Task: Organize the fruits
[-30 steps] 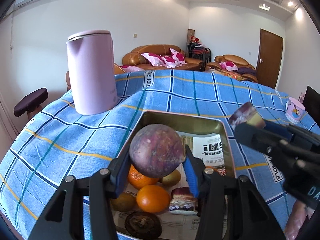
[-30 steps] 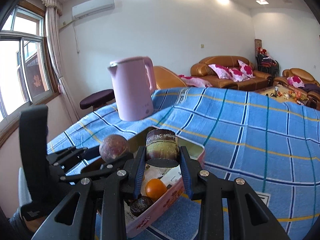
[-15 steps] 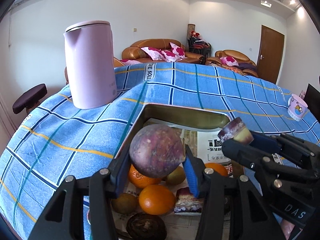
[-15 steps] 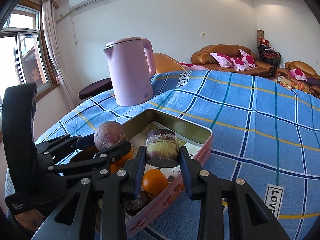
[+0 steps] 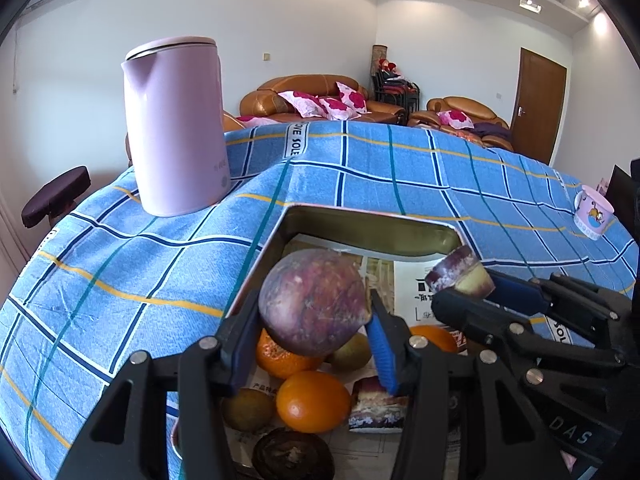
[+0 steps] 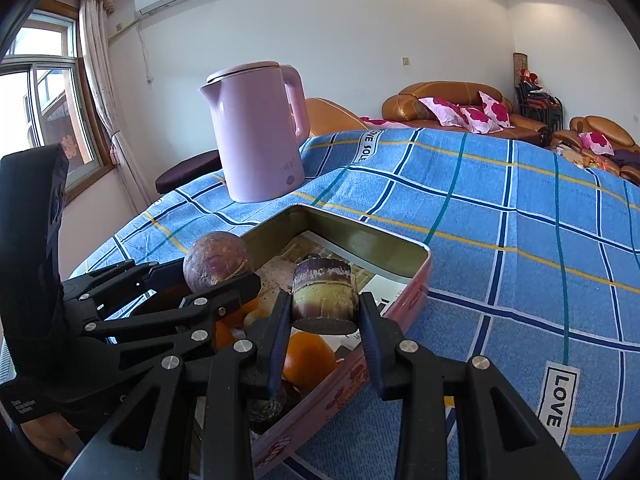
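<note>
My left gripper (image 5: 314,320) is shut on a round purple passion fruit (image 5: 314,300) and holds it above the pink tin (image 5: 360,220). My right gripper (image 6: 322,308) is shut on a short piece of purple sugarcane (image 6: 324,296), also over the tin (image 6: 360,236), beside the left gripper (image 6: 216,272) and its passion fruit (image 6: 216,258). In the left wrist view the right gripper (image 5: 464,288) comes in from the right with the sugarcane piece (image 5: 460,276). Lying on newspaper in the tin are oranges (image 5: 312,400), kiwis (image 5: 248,408), another sugarcane piece (image 5: 376,404) and a dark wrinkled fruit (image 5: 292,456).
A tall pink kettle (image 5: 176,128) stands on the blue checked tablecloth (image 5: 120,272) behind the tin to the left. A small printed cup (image 5: 592,216) sits at the table's far right. Sofas and a door are far behind.
The right gripper with its sugarcane piece has come lower and closer over the tin, beside the left gripper. The left gripper has held the passion fruit almost still.
</note>
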`<state>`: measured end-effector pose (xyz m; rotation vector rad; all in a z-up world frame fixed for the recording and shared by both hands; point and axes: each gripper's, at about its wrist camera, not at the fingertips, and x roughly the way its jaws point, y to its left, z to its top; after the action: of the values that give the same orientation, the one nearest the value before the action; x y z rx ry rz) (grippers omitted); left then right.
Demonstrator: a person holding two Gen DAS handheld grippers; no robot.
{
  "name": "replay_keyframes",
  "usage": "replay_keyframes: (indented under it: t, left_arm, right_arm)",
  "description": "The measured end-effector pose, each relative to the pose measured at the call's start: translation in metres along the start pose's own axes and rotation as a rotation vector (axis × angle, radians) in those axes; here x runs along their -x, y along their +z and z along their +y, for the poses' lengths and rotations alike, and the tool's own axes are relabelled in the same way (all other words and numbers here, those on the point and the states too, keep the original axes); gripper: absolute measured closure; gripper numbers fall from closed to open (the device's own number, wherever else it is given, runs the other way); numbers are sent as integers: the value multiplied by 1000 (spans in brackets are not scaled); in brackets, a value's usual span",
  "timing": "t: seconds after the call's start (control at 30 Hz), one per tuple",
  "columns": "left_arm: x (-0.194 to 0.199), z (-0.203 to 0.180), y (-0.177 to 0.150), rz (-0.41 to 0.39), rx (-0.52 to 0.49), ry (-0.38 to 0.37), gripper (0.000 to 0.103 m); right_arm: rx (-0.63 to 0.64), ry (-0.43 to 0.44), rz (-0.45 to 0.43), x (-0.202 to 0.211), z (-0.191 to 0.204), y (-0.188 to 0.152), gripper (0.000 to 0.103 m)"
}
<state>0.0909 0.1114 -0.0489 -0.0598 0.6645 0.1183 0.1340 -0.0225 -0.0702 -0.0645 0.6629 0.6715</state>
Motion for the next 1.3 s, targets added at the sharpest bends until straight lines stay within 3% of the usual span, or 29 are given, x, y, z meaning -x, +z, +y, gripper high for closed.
replay_keyframes:
  t: [0.4, 0.57, 0.67, 0.8, 1.1, 1.3]
  left_arm:
    - [1, -1, 1, 2, -1, -1, 51]
    - [1, 2, 2, 0, 5, 13, 44]
    - [4, 7, 3, -8, 23, 19, 32]
    - [11, 11, 3, -24, 30, 16, 22]
    - [28, 6, -1, -76, 29, -2, 13]
    - [40, 3, -2, -111, 41, -3, 13]
  right_arm:
    - [7, 27, 11, -1, 0, 0, 67]
    - [-3, 33, 14, -1, -1, 1, 66]
    - [-10, 20, -1, 3, -2, 1, 60]
    - [-39, 3, -17, 9, -7, 0, 40]
    - [-71, -28, -53, 31, -11, -6, 36]
    - [-72, -61, -93, 47, -13, -7, 35]
